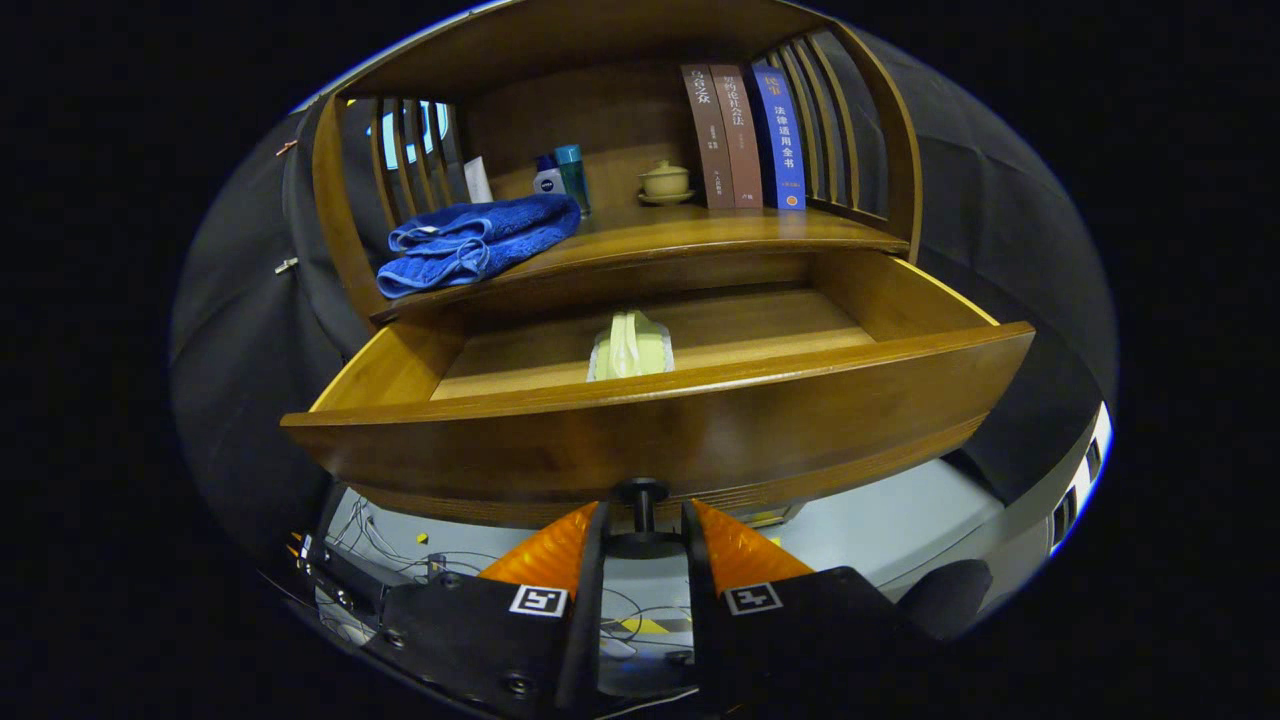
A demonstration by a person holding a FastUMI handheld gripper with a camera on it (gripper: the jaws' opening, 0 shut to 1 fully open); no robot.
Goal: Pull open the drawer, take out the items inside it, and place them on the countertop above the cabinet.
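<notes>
On the knob, jaws clamped, drawer open

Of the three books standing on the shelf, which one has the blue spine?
The blue book, outermost of the three, next to the slatted side. The other two are brown. The claw grips the drawer knob.
</notes>
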